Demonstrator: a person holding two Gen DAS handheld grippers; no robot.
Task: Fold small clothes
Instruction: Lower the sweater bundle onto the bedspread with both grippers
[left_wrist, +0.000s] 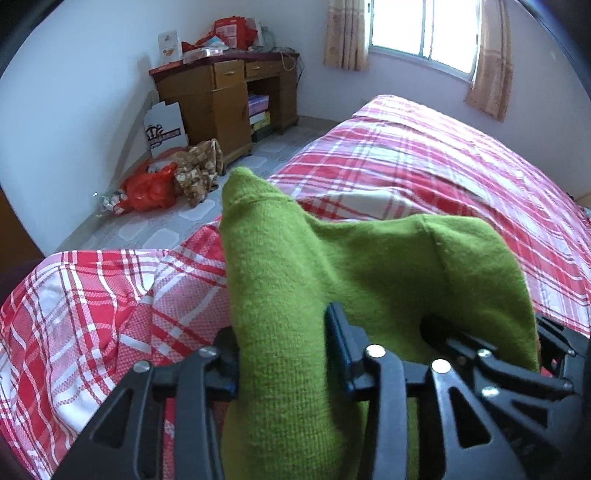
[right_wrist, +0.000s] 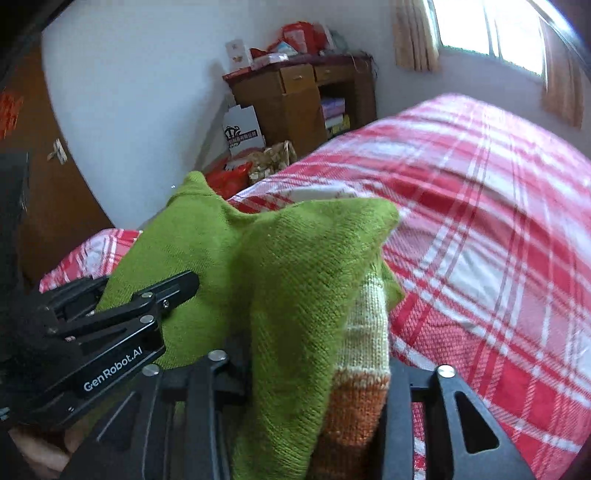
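A small green knitted garment is held up over a bed. My left gripper is shut on a bunched fold of it, the green knit pinched between the two fingers. In the right wrist view the same garment shows cream and orange bands on its right side. My right gripper is shut on the knit, green and striped parts squeezed between the fingers. The left gripper appears at the left of the right wrist view, close beside the right one, gripping the green cloth.
The bed has a red, pink and white plaid cover. Beyond it stand a brown wooden desk, a white box, a red bag and patterned cloth on the floor. A window with curtains is at the back.
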